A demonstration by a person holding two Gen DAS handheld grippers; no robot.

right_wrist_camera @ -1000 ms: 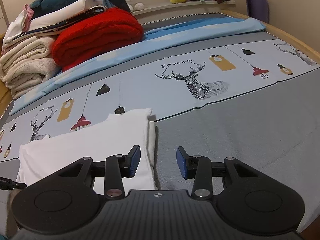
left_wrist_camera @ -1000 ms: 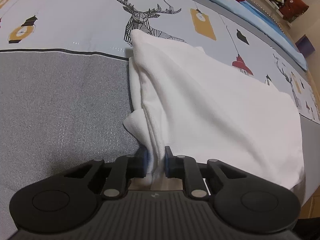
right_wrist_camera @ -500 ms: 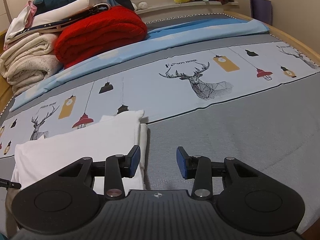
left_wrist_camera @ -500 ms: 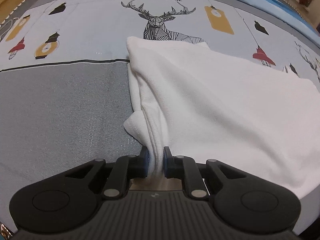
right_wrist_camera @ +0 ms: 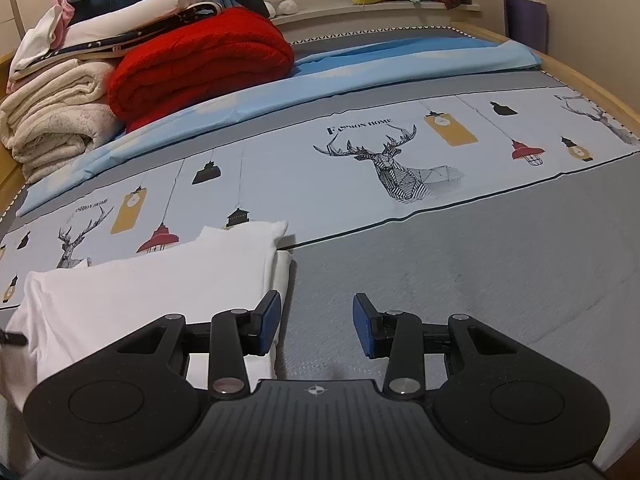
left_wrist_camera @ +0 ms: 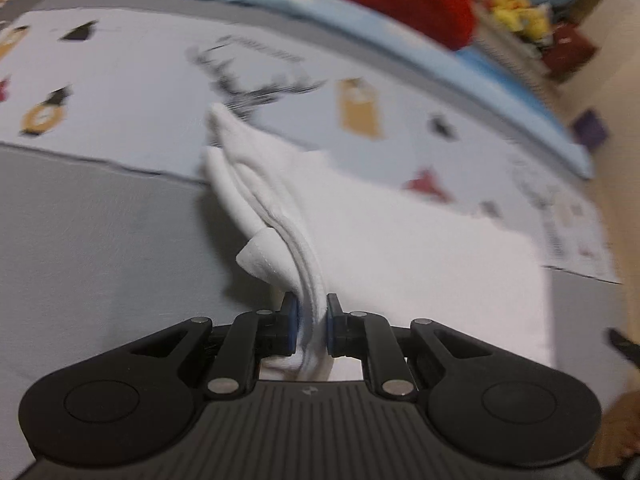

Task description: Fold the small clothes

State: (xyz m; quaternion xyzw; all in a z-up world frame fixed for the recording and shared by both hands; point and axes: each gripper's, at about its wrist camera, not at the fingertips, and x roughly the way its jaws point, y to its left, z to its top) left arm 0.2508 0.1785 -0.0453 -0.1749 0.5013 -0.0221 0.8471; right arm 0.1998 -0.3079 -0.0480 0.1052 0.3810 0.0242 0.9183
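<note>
**Left tongs pinch the shirt edge**

On the grey, deer-printed bed cover, the folded white cotton garment lies partly flat, its near edge bunched and lifted. The left tongs are pressed together on that bunched edge. Further right, the right tongs stand spread and hold nothing, just beside the garment's right edge.

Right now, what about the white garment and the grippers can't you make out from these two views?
- Left wrist view: motion blur smears the white garment and bedsheet print.
- Left gripper: the bunched cloth hides how many layers it pinches.
- Right wrist view: the right gripper body covers the garment's near edge.
- Garment type: unclear in either view.
</note>
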